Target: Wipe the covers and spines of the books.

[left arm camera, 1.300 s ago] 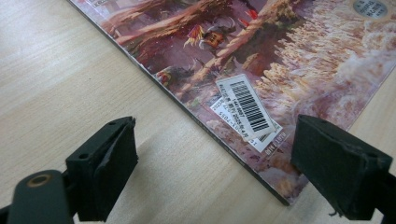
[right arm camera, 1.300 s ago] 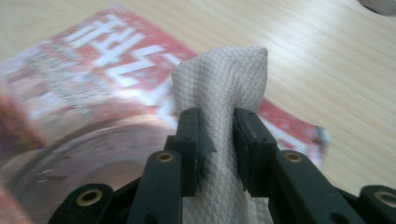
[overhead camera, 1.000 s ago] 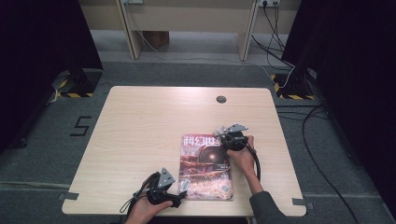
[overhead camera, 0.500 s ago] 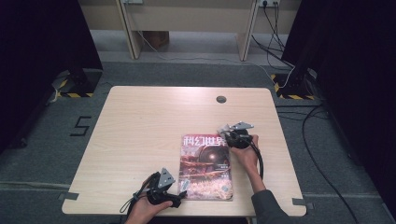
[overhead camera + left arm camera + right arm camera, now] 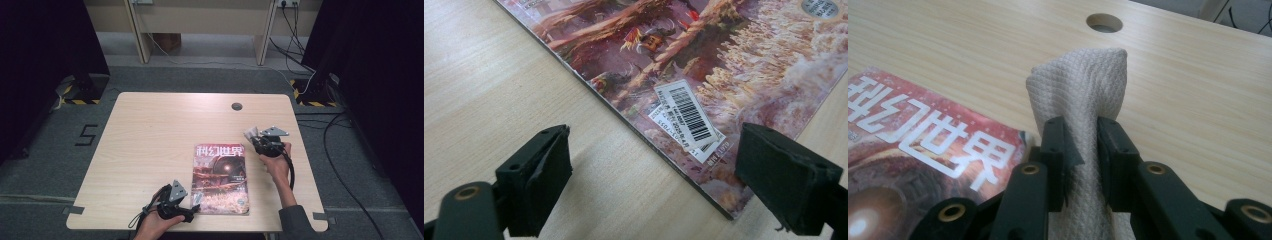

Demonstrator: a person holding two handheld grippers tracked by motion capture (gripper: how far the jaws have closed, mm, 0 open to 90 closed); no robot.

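1. Magazine [image 5: 221, 179] lies flat on the worktop [image 5: 150, 135], near the front edge, its long axis running away from the person and its title at the far end.
2. The right gripper [image 5: 252, 135] sits just off the magazine's far right corner, jaws clamped on a bunched white cloth [image 5: 1083, 95] that sticks up past their tips.
3. Wiping the cover seems to be the work in hand; for that, the cover lies to the left of the cloth and toward the person, so the right hand [image 5: 275, 160] is the nearer one.
4. The left gripper [image 5: 654, 180] rests at the magazine's near left corner, jaws wide apart and holding nothing, the corner with its barcode label [image 5: 688, 117] between them.
5. How much cloth hangs below the right jaws is hidden, and whether it touches the worktop cannot be told.
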